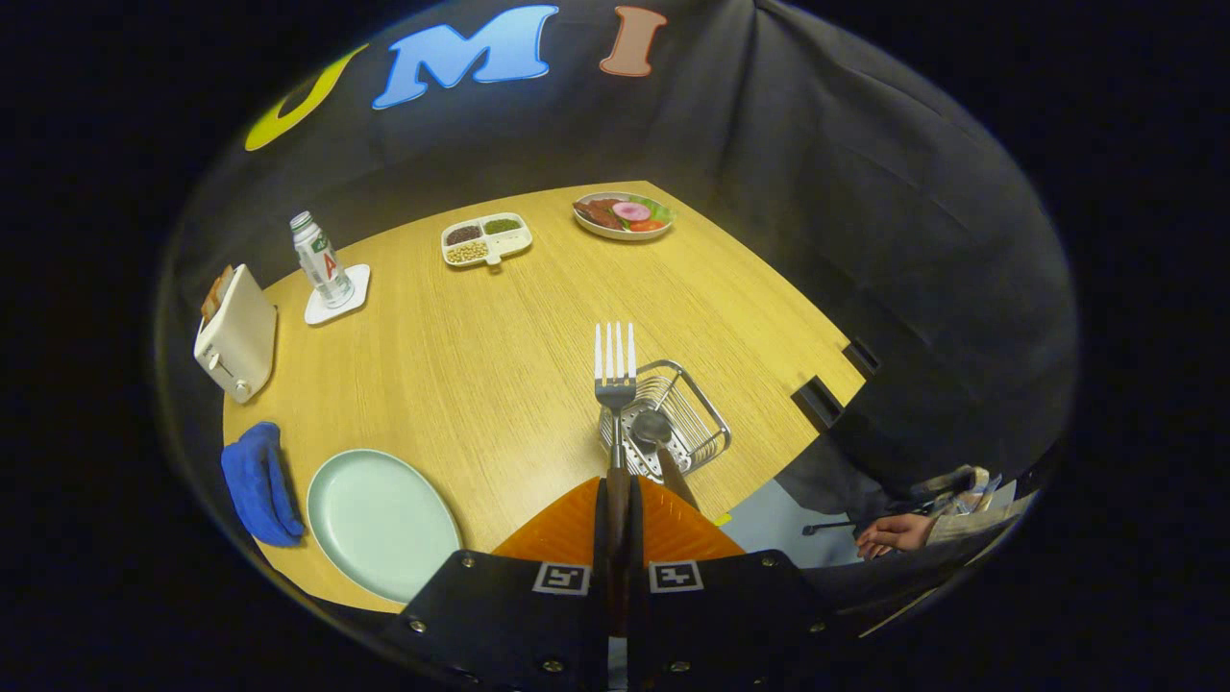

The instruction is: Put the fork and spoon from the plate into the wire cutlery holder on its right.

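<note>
My gripper (616, 500) is shut on the dark handle of a silver fork (615, 370), whose tines point away from me. The fork hangs above the table, over the near left part of the wire cutlery holder (706, 415). A spoon (653, 428) stands inside the holder, its bowl up and its dark handle leaning toward my fingers. The pale green plate (380, 519) lies to the left of my fingers, with nothing on it.
A blue cloth (258, 481) lies left of the plate. Beyond it are a white toaster (235, 336), a water bottle (320, 261) on a coaster, a divided snack dish (485, 238) and a plate of food (623, 214). A person's hand (894, 533) rests beyond the table's right edge (798, 452).
</note>
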